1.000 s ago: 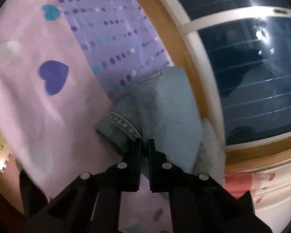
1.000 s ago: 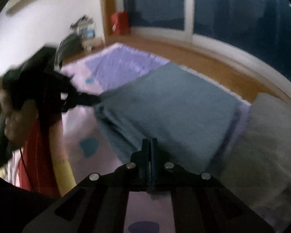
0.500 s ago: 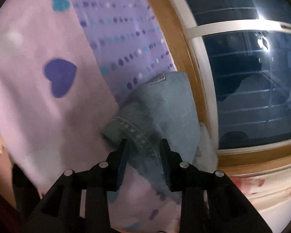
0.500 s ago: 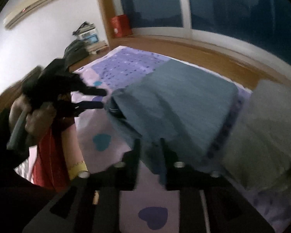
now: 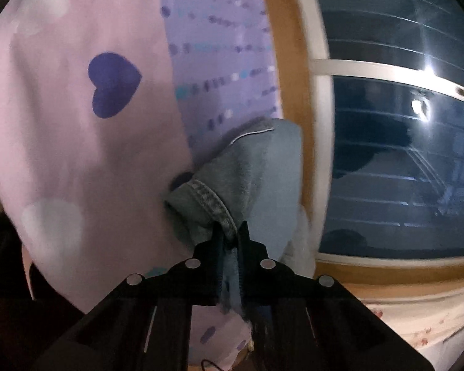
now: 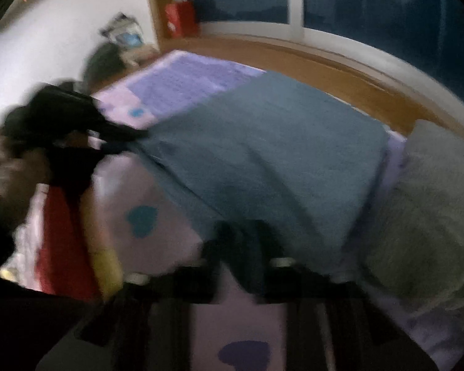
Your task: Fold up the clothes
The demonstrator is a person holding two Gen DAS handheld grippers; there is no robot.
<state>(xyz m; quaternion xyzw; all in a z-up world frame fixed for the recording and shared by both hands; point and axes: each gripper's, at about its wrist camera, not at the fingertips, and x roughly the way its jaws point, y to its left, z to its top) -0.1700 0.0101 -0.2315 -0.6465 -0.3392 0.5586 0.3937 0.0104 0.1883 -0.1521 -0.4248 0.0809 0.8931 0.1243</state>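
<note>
Both re-gripped: left gripper (image 5: 230,235) closing on jeans (image 5: 263,173) hem, right gripper (image 6: 242,241) now clamped on jeans edge; half a second ago both were open.

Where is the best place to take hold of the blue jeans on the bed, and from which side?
Grip the jeans at the stitched hem, coming from the bed's near edge. That thick doubled edge lifts off the sheet, and the left gripper is closing on it.

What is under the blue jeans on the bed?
The jeans lie on a pink and purple bedsheet with hearts and dots. The sheet shows around them; the part beneath is covered, so anything else there cannot be seen.
</note>
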